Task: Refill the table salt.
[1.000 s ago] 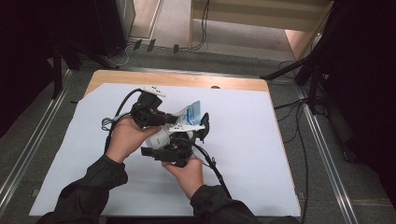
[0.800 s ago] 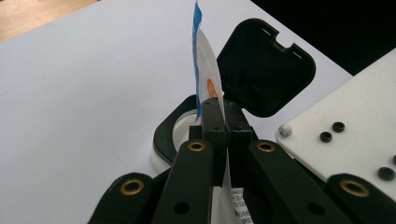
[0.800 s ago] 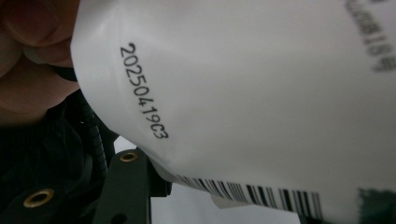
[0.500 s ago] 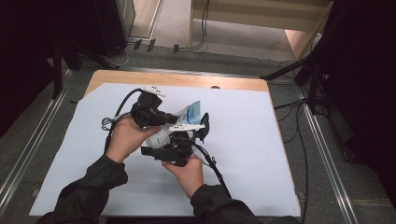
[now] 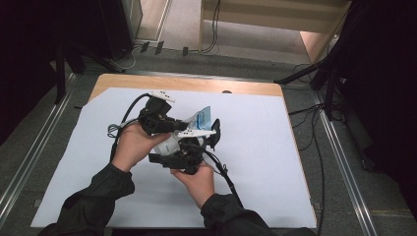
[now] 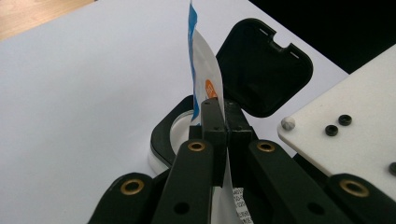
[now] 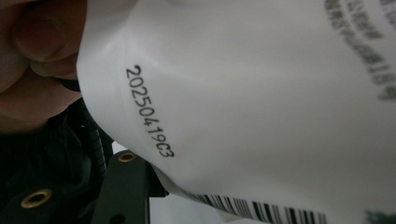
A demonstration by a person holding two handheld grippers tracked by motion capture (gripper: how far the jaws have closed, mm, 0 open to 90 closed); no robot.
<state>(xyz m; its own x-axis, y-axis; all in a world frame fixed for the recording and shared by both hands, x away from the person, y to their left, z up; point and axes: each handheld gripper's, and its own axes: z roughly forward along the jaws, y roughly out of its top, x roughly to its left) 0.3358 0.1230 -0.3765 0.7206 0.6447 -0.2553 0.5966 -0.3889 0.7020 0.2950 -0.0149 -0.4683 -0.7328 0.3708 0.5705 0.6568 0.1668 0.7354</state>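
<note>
Above the middle of the white-covered counter [image 5: 275, 162], a white plastic pouch with a blue top edge [image 5: 200, 118] is held up, its long axis pointing away and rightward. The left gripper [image 6: 219, 116] is pressed shut on it. The right gripper [image 5: 189, 147] is seen beneath; its jaw state cannot be told. A black hinged lid [image 6: 261, 70] stands just behind the pouch.

1. A white pouch [image 6: 208, 70] is showing a blue edge stripe and an orange spot; black printed digits and a barcode are running across it.
2. Beside the pouch, a black lid [image 6: 261, 65] is standing open.
3. Under the pouch, a pale blue-white sheet [image 5: 265, 147] is covering a tan wooden table [image 5: 196, 84].
</note>
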